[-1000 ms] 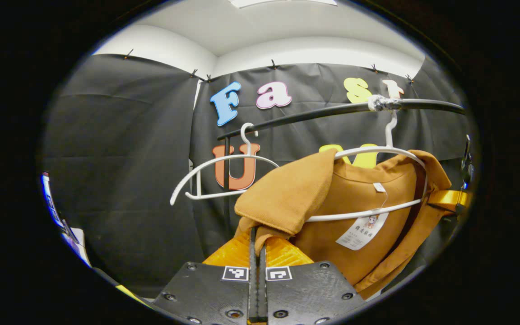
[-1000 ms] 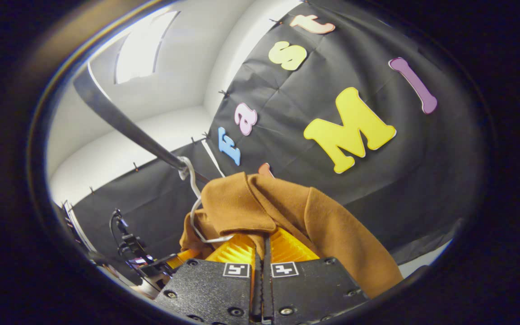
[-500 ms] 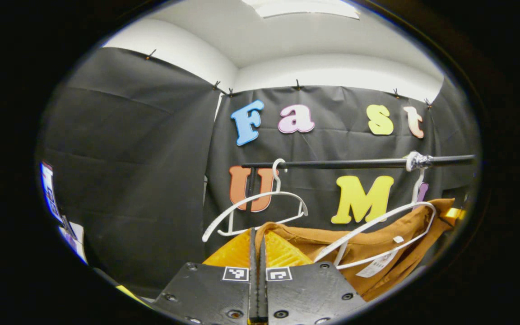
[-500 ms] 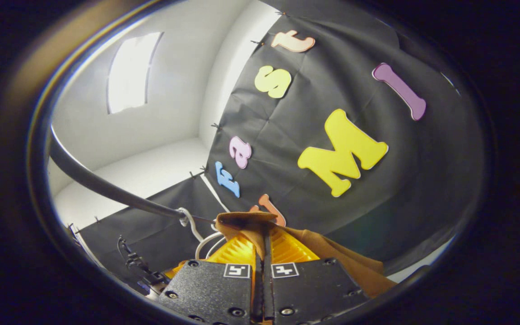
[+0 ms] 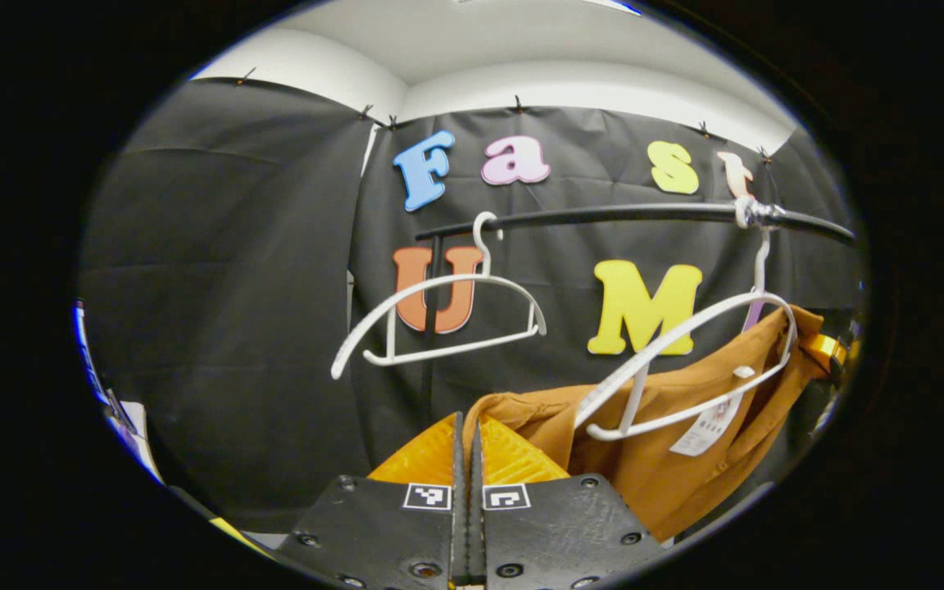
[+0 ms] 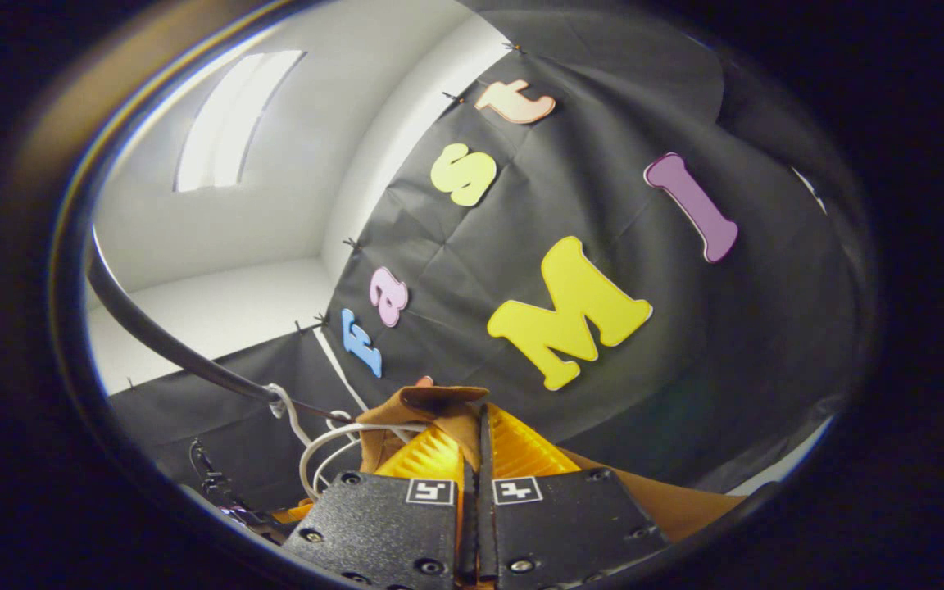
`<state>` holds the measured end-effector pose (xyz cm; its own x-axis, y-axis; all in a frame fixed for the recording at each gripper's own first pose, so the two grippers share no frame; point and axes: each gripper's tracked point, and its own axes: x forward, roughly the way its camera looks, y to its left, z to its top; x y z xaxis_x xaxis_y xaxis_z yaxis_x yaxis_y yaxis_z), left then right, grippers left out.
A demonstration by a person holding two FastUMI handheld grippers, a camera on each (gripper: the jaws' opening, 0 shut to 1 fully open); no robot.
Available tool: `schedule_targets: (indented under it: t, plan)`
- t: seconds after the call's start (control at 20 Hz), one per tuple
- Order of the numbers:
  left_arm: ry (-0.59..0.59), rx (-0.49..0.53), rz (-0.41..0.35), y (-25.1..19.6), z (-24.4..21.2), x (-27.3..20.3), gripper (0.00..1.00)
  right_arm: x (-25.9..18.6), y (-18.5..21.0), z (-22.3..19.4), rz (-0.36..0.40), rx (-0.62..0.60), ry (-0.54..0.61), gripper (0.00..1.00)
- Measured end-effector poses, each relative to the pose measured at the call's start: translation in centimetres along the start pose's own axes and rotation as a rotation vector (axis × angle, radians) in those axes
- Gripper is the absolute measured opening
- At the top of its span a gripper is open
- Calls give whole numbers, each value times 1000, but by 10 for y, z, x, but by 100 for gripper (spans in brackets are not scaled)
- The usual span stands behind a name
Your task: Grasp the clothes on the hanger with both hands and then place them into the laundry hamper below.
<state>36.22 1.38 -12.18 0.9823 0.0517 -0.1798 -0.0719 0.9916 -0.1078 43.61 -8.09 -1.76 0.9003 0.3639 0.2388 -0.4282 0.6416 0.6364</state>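
In the left gripper view, the left gripper (image 5: 466, 426) is pointing up toward the booth's black cloth wall (image 5: 226, 287), its two fingers pressed close together with a fold of the brown jacket (image 5: 669, 459) pinched between them at the tips. The jacket is stretching away from those fingertips toward the right, where its far shoulder is still hanging over the right end of a white hanger (image 5: 685, 369). That hanger is tilting, its left arm bare and standing clear of the cloth, its hook looped over the black rail (image 5: 603, 215) at a taped spot near the rail's right end. A white paper tag (image 5: 705, 426) is dangling inside the jacket's neck, just below the hanger's lower bar. A second white hanger (image 5: 439, 319), bare, is hanging from the same rail near its left end, well apart from the first. At the far right edge of the jacket, part of the other gripper is peeking out beside the cloth.

In the right gripper view, the right gripper (image 6: 480, 434) is aiming steeply upward, fingers drawn tight together and clamping the jacket's (image 6: 431, 410) collar edge, which is bunching over the fingertips. More brown fabric is trailing off below to the right. The white hanger (image 6: 324, 451) is sitting just left of the fingers, its hook on the rail (image 6: 161, 344), which is curving up toward the white ceiling (image 6: 218, 205).
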Motion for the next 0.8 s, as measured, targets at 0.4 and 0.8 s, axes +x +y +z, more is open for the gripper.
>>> schedule_targets:
  t: [0.4, 0.8]
  plan:
    - [73, -26, 3, 0, -27, -1, 0, 8, -29, -15, -152, -71, 50, 4]
    - [-1, -59, -10, -4, 7, 4, 0, 28, -27, 12, -152, -74, -4, 4]
